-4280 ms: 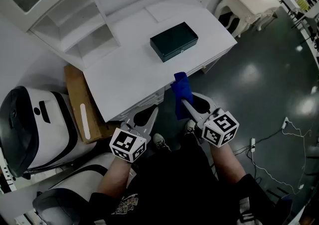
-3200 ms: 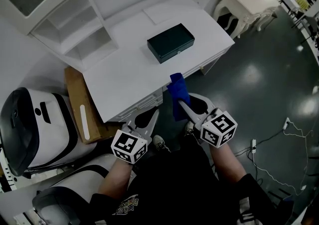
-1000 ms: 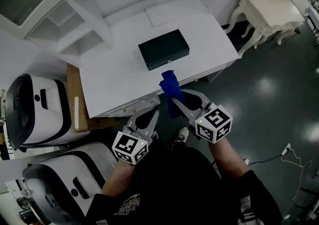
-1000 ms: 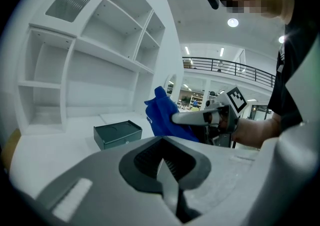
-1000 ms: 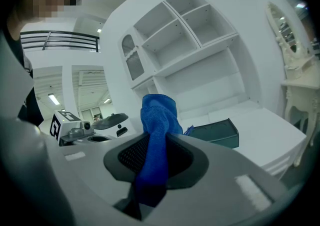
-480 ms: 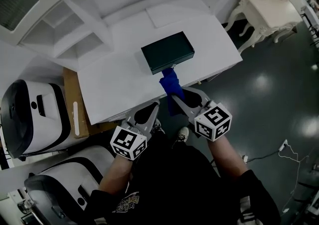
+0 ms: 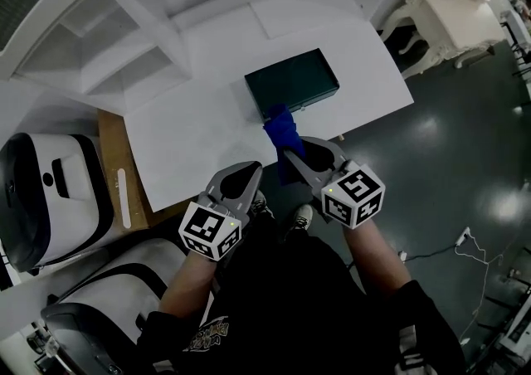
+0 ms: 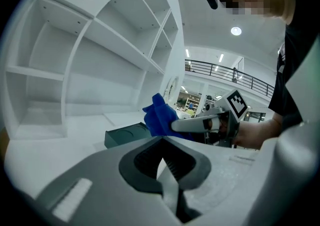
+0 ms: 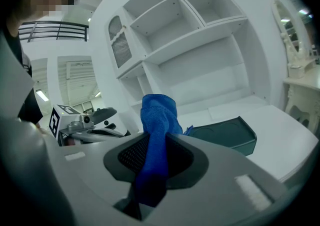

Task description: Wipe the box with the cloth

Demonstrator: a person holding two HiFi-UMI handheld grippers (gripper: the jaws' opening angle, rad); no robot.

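Two grippers are held low at the near edge of a white desk (image 7: 191,129), both pointing toward it. The right gripper (image 7: 287,148) has its jaws clamped on a blue cloth (image 7: 280,120), which runs up between them and bunches into a rounded wad above the tips (the right gripper view also shows a tail of it hanging down behind the jaws). In the head view that wad overlaps the near long edge of the dark green box (image 7: 292,83), toward its left end; whether the fabric actually touches the box I cannot tell from any view. The box lies flat and closed on the desk, turned at a slight angle to the desk's front edge. The left gripper (image 7: 247,170) sits to the left of the right one and a little nearer the person, over the desk's front edge. Its own view shows the jaws pressed together at the tips with nothing between them, and looks across at the cloth and the box beyond. Behind the box stands a white shelf unit (image 7: 124,29) with open compartments. A strip of brown cardboard (image 7: 109,168) shows beside the desk's left end, and a white ornate table (image 7: 448,0) stands on the dark glossy floor (image 7: 448,149) to the right.
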